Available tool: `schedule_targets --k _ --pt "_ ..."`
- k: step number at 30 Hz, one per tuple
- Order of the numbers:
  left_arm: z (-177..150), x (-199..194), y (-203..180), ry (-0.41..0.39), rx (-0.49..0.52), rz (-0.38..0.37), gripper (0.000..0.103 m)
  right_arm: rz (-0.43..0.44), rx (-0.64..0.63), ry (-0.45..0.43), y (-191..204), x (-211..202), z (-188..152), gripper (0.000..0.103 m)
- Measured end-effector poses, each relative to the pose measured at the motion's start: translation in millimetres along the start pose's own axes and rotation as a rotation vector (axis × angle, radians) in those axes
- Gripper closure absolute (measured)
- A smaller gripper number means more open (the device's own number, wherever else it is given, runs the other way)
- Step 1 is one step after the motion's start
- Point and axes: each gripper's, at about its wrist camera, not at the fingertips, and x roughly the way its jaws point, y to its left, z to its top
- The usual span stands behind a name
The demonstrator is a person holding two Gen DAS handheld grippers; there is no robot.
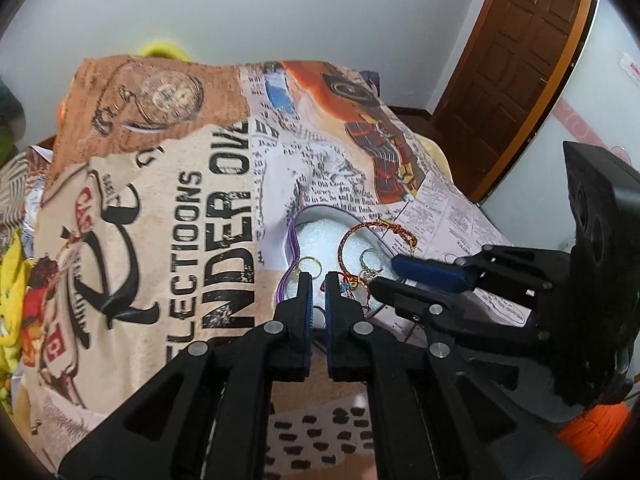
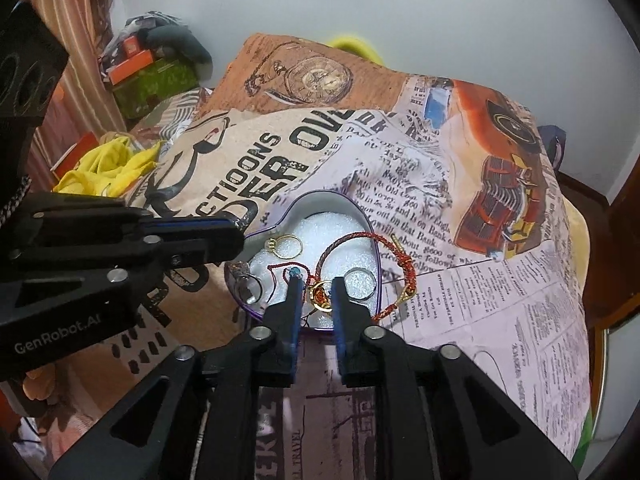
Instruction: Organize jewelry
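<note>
A heart-shaped tin (image 2: 362, 216) with white foam inside lies on the printed cloth (image 2: 500, 300); it also shows in the left wrist view (image 1: 320, 212). In it lie a gold ring (image 2: 289, 246), a silver ring (image 2: 360, 283), a clear-stone ring (image 2: 249, 285) and a red braided bracelet (image 2: 352, 240) that hangs over the right rim. My right gripper (image 2: 316, 282) is open a little, its tips over a small gold-and-red charm (image 2: 320, 298). My left gripper (image 1: 319, 277) is narrowly open and empty at the tin's near-left rim, beside the gold ring (image 1: 310, 266).
The cloth covers a raised surface that drops off at the right and near edges. Yellow fabric (image 2: 108, 168) and boxes (image 2: 152, 76) lie to the left. A wooden door (image 1: 516, 60) stands at the right, white wall behind.
</note>
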Motion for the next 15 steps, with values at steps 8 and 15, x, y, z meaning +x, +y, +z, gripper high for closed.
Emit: schedule_targets --k 8,15 --pt "-4.1 -66.9 -16.8 -0.14 0.001 0.033 0.087 -0.053 0.003 -0.085 9.1 -51.8 3.3 0.083" --pt "-14.5 -147.2 -39.9 -0.304 0.013 0.058 0.077 -0.095 0.005 -0.236 23.1 -130.1 2.6 0.083"
